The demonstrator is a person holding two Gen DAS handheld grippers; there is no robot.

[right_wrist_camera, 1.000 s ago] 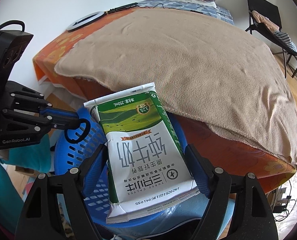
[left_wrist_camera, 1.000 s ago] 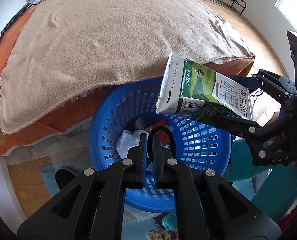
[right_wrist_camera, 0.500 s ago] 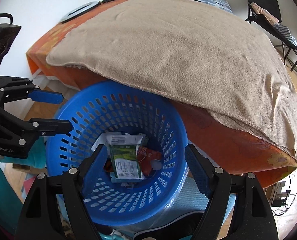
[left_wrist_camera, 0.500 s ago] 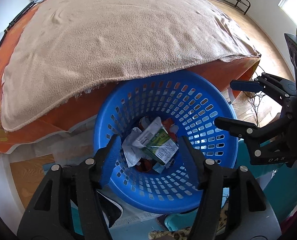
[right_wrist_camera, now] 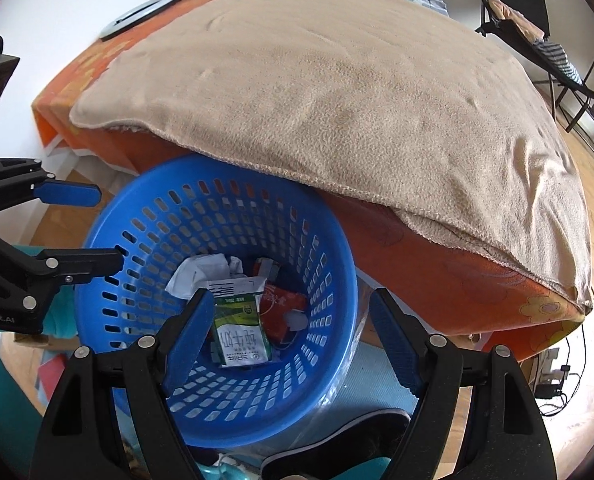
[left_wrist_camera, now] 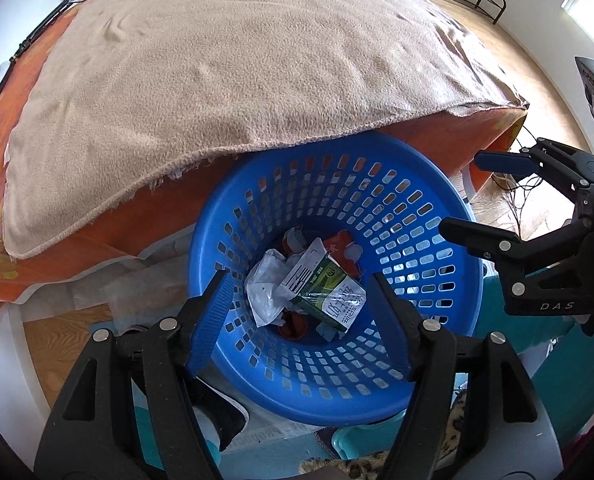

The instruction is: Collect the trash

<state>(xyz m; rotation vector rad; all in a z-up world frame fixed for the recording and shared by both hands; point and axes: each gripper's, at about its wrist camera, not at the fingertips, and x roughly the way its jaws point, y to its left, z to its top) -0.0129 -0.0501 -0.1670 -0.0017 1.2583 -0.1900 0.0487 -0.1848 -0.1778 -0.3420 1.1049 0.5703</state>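
Observation:
A round blue plastic basket (left_wrist_camera: 437, 216) (right_wrist_camera: 337, 240) stands on the floor against the bed. At its bottom lies a green and white milk carton (left_wrist_camera: 325, 292) (right_wrist_camera: 239, 330) on crumpled white paper (left_wrist_camera: 265, 284) (right_wrist_camera: 201, 270) and a red wrapper (right_wrist_camera: 285, 308). My left gripper (left_wrist_camera: 301, 292) (right_wrist_camera: 93, 228) hangs open above the basket's near rim, empty. My right gripper (right_wrist_camera: 289, 312) (left_wrist_camera: 461, 192) is open too, over the basket's other side, holding nothing.
A bed with an orange sheet (left_wrist_camera: 89, 252) and a tan blanket (left_wrist_camera: 225, 64) (right_wrist_camera: 337, 92) overhangs the basket's far rim. Wood floor (left_wrist_camera: 537, 40) lies beyond. A black chair (right_wrist_camera: 537, 32) stands at the far right. Teal cloth (left_wrist_camera: 577, 364) and a black shoe (left_wrist_camera: 217, 416) lie near me.
The right gripper opened and the milk carton dropped into the basket. The left gripper went from shut to open. Since half a second ago, both have shifted only slightly.

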